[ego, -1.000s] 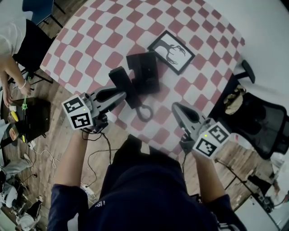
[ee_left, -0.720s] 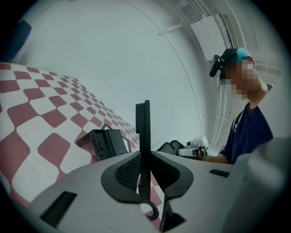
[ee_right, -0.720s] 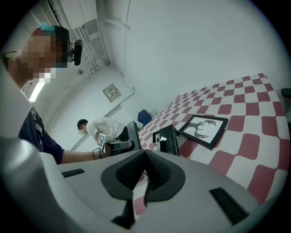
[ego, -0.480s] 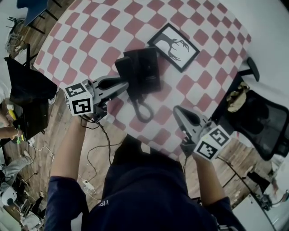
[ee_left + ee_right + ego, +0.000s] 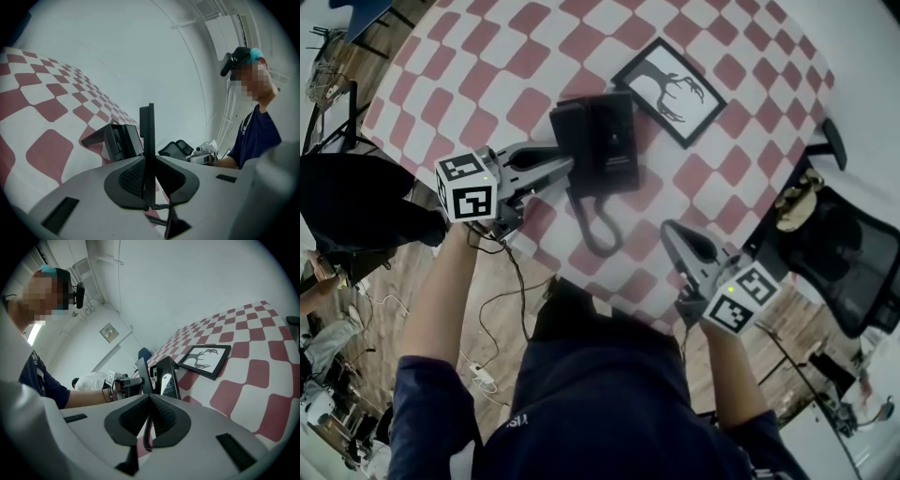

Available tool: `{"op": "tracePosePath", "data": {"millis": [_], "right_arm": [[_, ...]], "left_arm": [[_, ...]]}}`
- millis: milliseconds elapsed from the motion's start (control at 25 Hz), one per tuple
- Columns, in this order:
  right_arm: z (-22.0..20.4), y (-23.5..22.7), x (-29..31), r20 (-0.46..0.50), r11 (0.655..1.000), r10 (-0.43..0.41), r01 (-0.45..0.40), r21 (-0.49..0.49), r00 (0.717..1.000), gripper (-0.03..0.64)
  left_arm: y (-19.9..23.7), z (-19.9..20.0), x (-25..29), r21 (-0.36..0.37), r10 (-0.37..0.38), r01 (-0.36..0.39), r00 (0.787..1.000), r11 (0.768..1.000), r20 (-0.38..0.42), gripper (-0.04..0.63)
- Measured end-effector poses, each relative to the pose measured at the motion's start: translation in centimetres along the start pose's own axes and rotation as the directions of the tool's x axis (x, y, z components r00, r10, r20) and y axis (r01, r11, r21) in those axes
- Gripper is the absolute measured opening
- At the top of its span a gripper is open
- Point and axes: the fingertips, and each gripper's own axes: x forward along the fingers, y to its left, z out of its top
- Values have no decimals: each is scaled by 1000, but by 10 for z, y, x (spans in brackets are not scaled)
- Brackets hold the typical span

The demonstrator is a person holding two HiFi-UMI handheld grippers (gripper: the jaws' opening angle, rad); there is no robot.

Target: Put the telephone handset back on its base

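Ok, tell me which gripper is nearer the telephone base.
Left. The left gripper, shut on the handset, is right beside the base. The right gripper, shut and empty, is well apart from it, near the front edge of the table.

Head view looks steeply down from above the person onto the checked table (image 5: 487, 56). Each gripper view looks low and close along its own jaws, from opposite sides. All three share the telephone base (image 5: 617, 145).
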Motion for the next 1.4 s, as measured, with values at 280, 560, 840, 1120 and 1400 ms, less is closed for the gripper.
{"op": "tracePosePath", "data": {"millis": [280,560,840,1120,1400], "right_arm": [[-1,-7,11,-18,1000,3,-2,18,1000,17],[-1,-12,18,-31,1000,2,-2,24,1000,17],[0,-16,24,-43,999,1,0,32,999,17],[-1,-20,28,-57,999,2,0,37,998,17],[-3,-18,34,-71,999,15,-12,42,997,17]], "left_arm": [[7,2,7,-34,-35,35,999,999,5,91],[13,-2,11,-78,-53,54,998,996,22,89],[20,-12,15,-111,-61,60,998,992,-1,91],[28,-19,16,-147,-47,47,999,988,2,94],[36,-21,16,-165,-10,10,1000,986,-3,104]]}}
